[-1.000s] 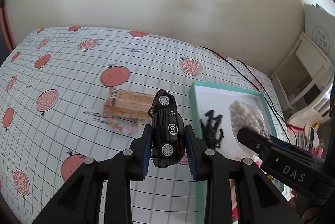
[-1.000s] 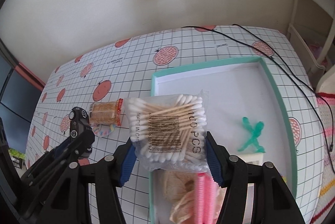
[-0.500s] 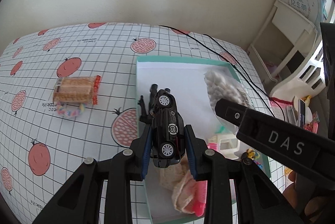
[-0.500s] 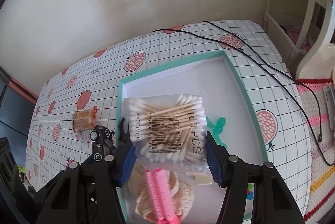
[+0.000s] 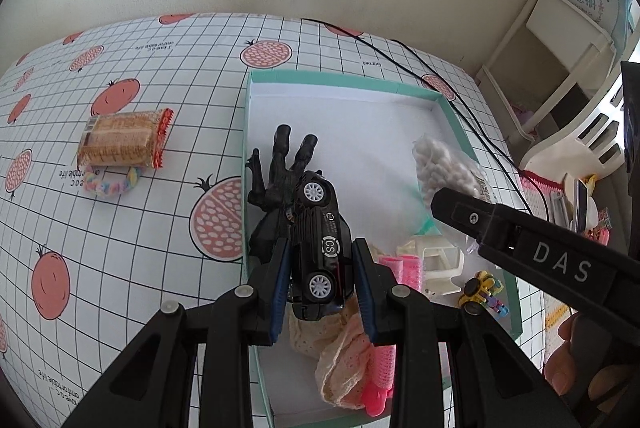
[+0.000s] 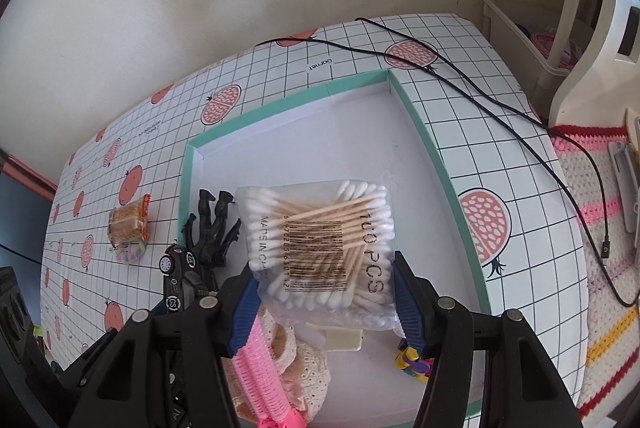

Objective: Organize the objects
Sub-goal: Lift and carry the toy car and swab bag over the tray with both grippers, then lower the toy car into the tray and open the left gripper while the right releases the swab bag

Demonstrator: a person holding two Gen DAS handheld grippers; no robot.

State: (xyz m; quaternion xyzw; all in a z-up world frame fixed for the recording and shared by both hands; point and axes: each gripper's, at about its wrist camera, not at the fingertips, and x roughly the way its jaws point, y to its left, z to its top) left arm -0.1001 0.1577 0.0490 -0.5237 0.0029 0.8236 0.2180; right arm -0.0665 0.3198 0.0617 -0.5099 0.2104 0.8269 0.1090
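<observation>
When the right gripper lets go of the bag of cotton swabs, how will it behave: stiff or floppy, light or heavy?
The bag of cotton swabs looks like thin clear film, so it probably sags and crinkles. Thin sticks and cotton tips suggest it is light. Held by the right gripper over the teal tray, it would likely drop flat, without rolling.

The left gripper (image 5: 322,282) is clamping a toy car (image 5: 320,248) between its blue pads (image 5: 280,284), holding it above the near left part of the tray (image 5: 246,131). The right gripper (image 6: 324,292) is squeezing a swab bag (image 6: 320,244) between its own pads (image 6: 406,302), reaching in over the tray's middle from the near right. A few fingers (image 5: 576,360) of the person's right hand are showing behind it.
</observation>
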